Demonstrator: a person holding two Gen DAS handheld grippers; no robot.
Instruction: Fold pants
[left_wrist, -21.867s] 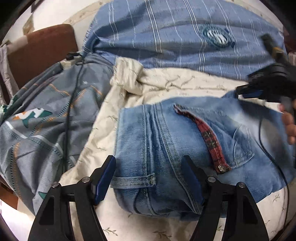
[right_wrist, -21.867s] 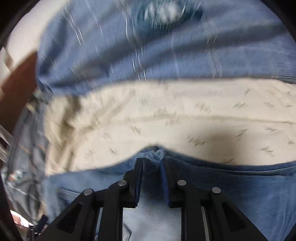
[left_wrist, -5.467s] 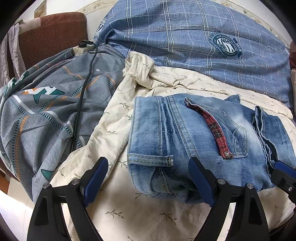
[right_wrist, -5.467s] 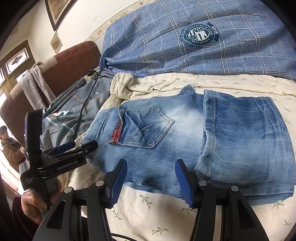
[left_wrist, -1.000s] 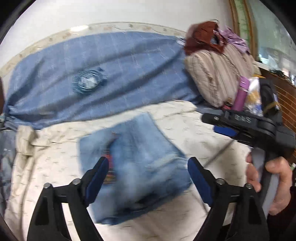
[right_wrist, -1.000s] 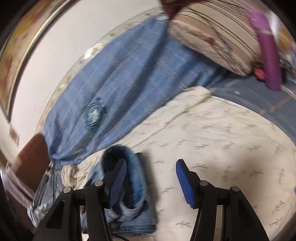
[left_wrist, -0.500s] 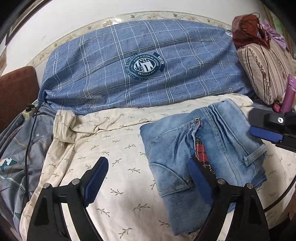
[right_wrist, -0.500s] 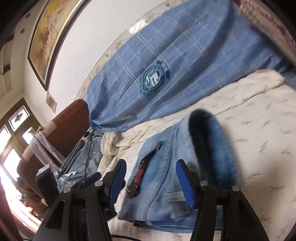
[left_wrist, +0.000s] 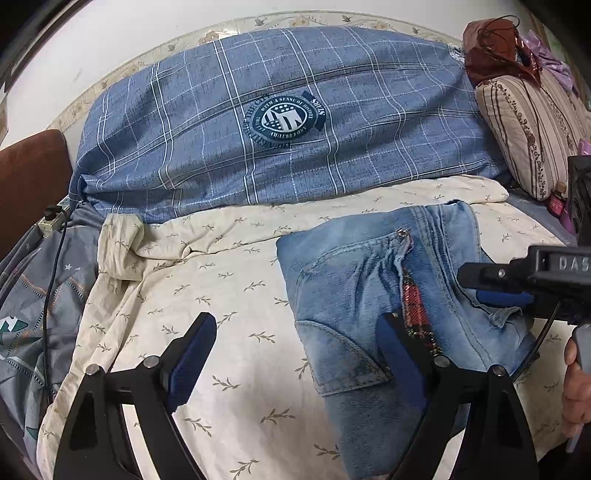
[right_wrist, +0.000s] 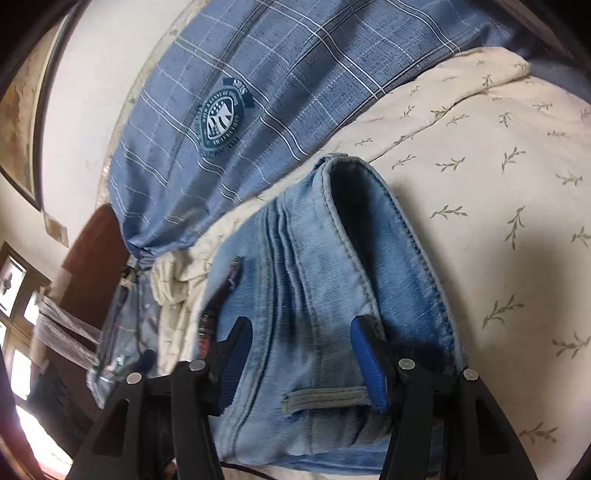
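Note:
The folded blue jeans lie on the cream leaf-print sheet, with a red plaid lining strip showing. My left gripper is open wide and low over the sheet, its right finger over the jeans' near left part. My right gripper comes in from the right, held by a hand. In the right wrist view the right gripper stands open just above the jeans, its fingers astride the seamed band near a belt loop. Neither gripper holds cloth.
A blue plaid quilt with a round badge fills the back. A striped pillow lies at the right. On the left are a grey patterned blanket, a black cable and a power strip.
Both views swung from the wall and pillows back onto the jeans. The right gripper sank close over the jeans' band. The left gripper settled lower; its opening is unchanged.

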